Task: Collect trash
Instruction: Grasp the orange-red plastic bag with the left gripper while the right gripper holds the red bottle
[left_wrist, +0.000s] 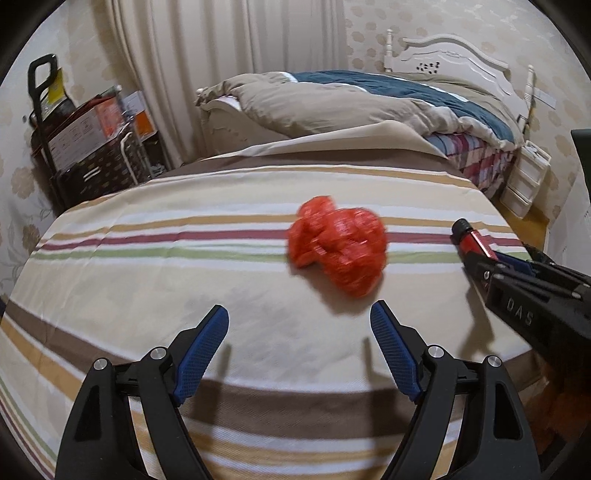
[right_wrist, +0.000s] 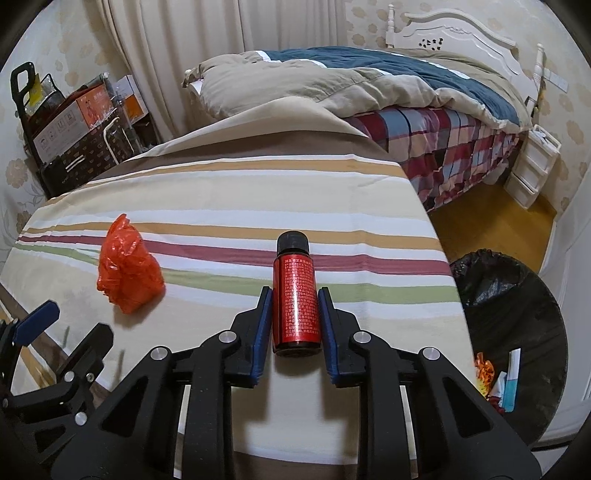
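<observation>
A crumpled red plastic bag (left_wrist: 338, 245) lies on the striped cloth (left_wrist: 147, 258); it also shows in the right wrist view (right_wrist: 127, 266). My left gripper (left_wrist: 299, 319) is open and empty, just short of the bag. My right gripper (right_wrist: 294, 295) is shut on a small red bottle (right_wrist: 295, 295) with a black cap and holds it above the cloth. The bottle and right gripper also show in the left wrist view (left_wrist: 471, 240), to the right of the bag. A black-lined trash bin (right_wrist: 517, 314) with some wrappers inside stands right of the table.
The striped cloth covers a table (right_wrist: 221, 206). Behind it stands a bed (right_wrist: 369, 88) with a rumpled quilt and a white headboard. Boxes and a cart (right_wrist: 74, 122) are at the back left. White drawers (right_wrist: 532, 166) stand at the right on the yellow floor.
</observation>
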